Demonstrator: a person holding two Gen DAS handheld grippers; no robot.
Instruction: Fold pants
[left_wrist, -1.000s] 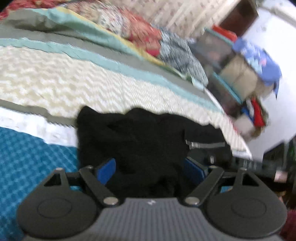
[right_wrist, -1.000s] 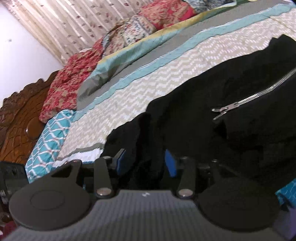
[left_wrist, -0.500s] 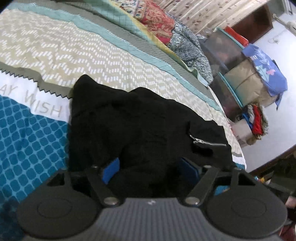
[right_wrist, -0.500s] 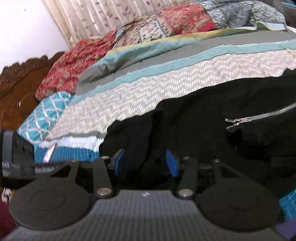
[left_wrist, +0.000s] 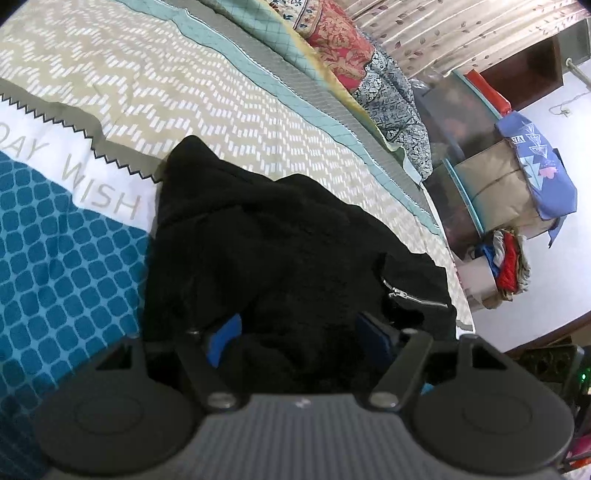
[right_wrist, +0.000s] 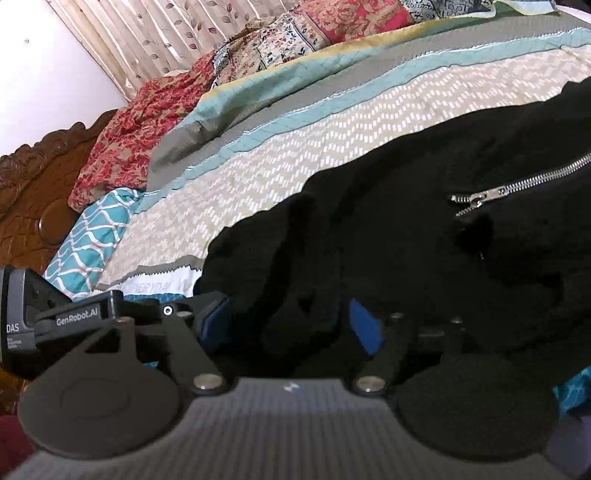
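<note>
Black pants (left_wrist: 280, 236) lie bunched on the bedspread (left_wrist: 221, 92), zipper (right_wrist: 517, 184) out at three o'clock. Left gripper (left_wrist: 297, 334) and right gripper (right_wrist: 286, 319) sit spread around thick fabric. Risk: closing on several layers drags the whole heap, spoiling the fold.

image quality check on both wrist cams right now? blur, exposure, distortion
Left wrist: sharp, strong fisheye bending the patterned bedspread; the black fabric pants are underexposed, folds barely readable; the white wall at right is blown out. Right wrist: sharp, silver zipper crisp, pants crushed to black, the bright curtain mildly overexposed.
</note>
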